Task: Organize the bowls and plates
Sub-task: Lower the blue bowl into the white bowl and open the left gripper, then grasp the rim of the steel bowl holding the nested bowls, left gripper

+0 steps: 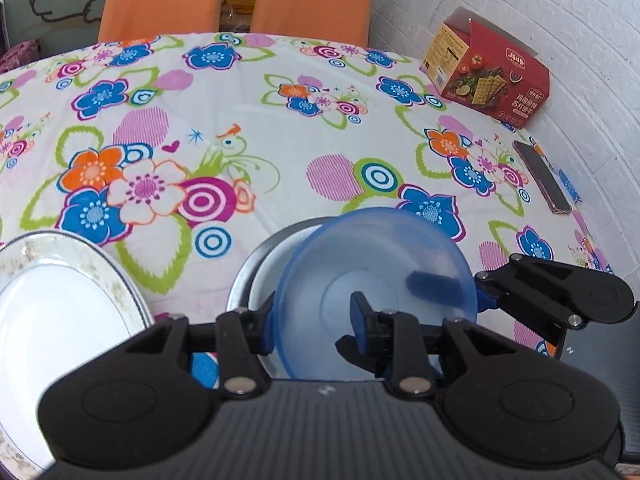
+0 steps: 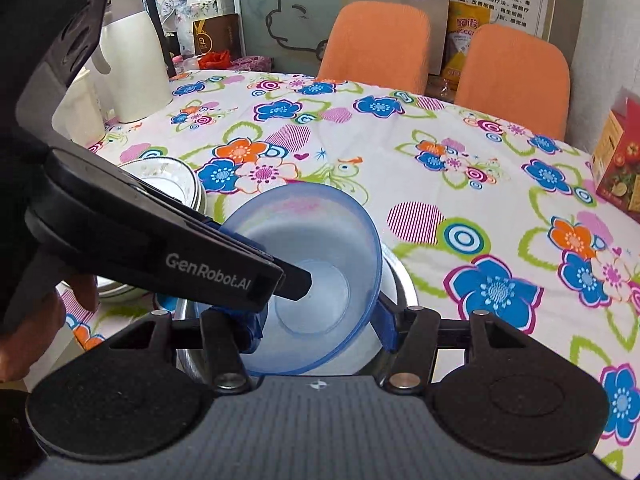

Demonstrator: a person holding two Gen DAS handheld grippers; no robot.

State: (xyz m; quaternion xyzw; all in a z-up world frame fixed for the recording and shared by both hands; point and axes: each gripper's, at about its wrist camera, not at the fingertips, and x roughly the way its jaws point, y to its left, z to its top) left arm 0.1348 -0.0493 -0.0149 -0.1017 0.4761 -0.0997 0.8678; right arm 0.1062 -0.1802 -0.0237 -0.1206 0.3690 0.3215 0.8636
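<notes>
While tilted over a metal bowl (image 1: 256,268) at lower centre: one blue bowl (image 1: 376,280), pinched at its left rim by the left gripper (image 1: 312,320), straddled by the spread right gripper (image 2: 320,328).

Floral-clothed worktop (image 1: 280,128); patterned plate (image 1: 60,300) lower left, red box (image 1: 492,76) and phone (image 1: 542,176) upper right, white kettle (image 2: 132,72) upper left; behind, two orange chairs (image 2: 376,44).

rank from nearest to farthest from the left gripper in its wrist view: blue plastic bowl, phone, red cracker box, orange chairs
1. Translucent blue plastic bowl: at the left gripper fingers.
2. Dark phone: right, mid-table.
3. Red cracker box: far right corner.
4. Orange chairs: beyond the table's far edge.
</notes>
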